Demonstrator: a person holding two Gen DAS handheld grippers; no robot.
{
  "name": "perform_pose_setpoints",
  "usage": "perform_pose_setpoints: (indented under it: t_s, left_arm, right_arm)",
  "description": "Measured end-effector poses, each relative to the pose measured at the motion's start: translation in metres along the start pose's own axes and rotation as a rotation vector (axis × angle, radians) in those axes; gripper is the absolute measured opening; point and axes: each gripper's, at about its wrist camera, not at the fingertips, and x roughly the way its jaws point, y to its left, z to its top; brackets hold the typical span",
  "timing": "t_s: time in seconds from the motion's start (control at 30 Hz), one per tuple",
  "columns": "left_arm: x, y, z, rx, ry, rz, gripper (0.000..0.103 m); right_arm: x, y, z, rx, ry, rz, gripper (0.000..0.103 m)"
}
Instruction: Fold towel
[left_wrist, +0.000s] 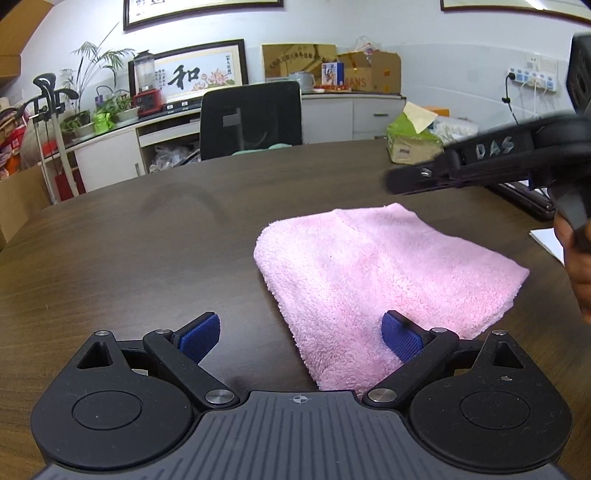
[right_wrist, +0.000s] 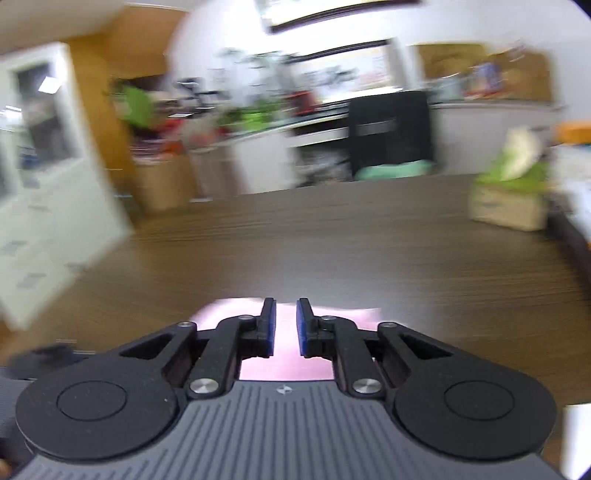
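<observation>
Towel (left_wrist: 384, 273), pink and fluffy, lies folded on the table (left_wrist: 147, 251), its near corner between your left gripper (left_wrist: 301, 338)'s wide-spread, empty jaws. Your right gripper (right_wrist: 285, 326) above it shows a narrow gap, gripping nothing; its view is badly blurred.

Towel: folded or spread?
Folded. The pink towel lies doubled on the table, rounded fold edge left, layered edges right.
</observation>
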Motion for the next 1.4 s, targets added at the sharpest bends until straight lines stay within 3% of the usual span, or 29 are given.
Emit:
perform_pose_setpoints:
  t_s: [0.07,0.17,0.3,0.43,0.5,0.53,0.57,0.7,0.83,1.0,1.17,1.3,1.4]
  left_arm:
    - [0.001,0.002,0.000,-0.009,0.008,-0.005,0.096]
    - [0.002,0.005,0.000,-0.018,0.021,-0.001,0.097]
    - [0.001,0.013,0.001,-0.064,0.030,-0.014,0.097]
    - [-0.010,0.026,0.005,-0.121,-0.025,-0.006,0.096]
    - [-0.013,0.034,0.007,-0.155,-0.043,0.008,0.096]
    - [-0.012,0.037,0.008,-0.164,-0.041,0.012,0.096]
    - [-0.011,0.039,0.009,-0.172,-0.036,0.014,0.096]
    - [-0.006,0.038,0.008,-0.150,-0.009,0.016,0.096]
    - [0.002,0.025,0.007,-0.064,0.031,0.078,0.097]
    - [0.004,0.015,0.006,-0.011,0.032,0.115,0.097]
    - [0.006,0.014,0.006,-0.003,0.037,0.126,0.097]
    - [0.007,0.008,0.005,0.036,0.009,0.213,0.097]
    - [0.010,0.012,0.006,0.016,0.012,0.198,0.097]
  right_arm:
    - [0.011,0.002,-0.003,0.000,0.049,0.008,0.014]
    - [0.029,0.001,-0.016,-0.074,0.125,-0.177,0.013]
    - [0.021,0.002,-0.015,-0.069,0.114,-0.197,0.016]
    - [-0.006,0.006,-0.016,-0.064,0.071,-0.146,0.023]
    - [-0.025,0.007,-0.021,-0.055,0.060,-0.080,0.037]
    - [-0.030,0.007,-0.022,-0.056,0.060,-0.058,0.050]
    - [-0.033,0.006,-0.023,-0.062,0.063,-0.046,0.052]
    - [-0.036,0.008,-0.041,-0.105,0.138,-0.119,0.052]
    - [-0.036,0.015,-0.049,-0.153,0.139,-0.147,0.053]
    - [-0.037,0.008,-0.050,-0.111,0.126,-0.126,0.061]
    - [-0.035,0.006,-0.055,-0.134,0.117,-0.166,0.063]
    - [-0.034,0.020,-0.057,-0.209,0.076,-0.215,0.063]
    - [-0.032,0.033,-0.058,-0.266,0.061,-0.191,0.063]
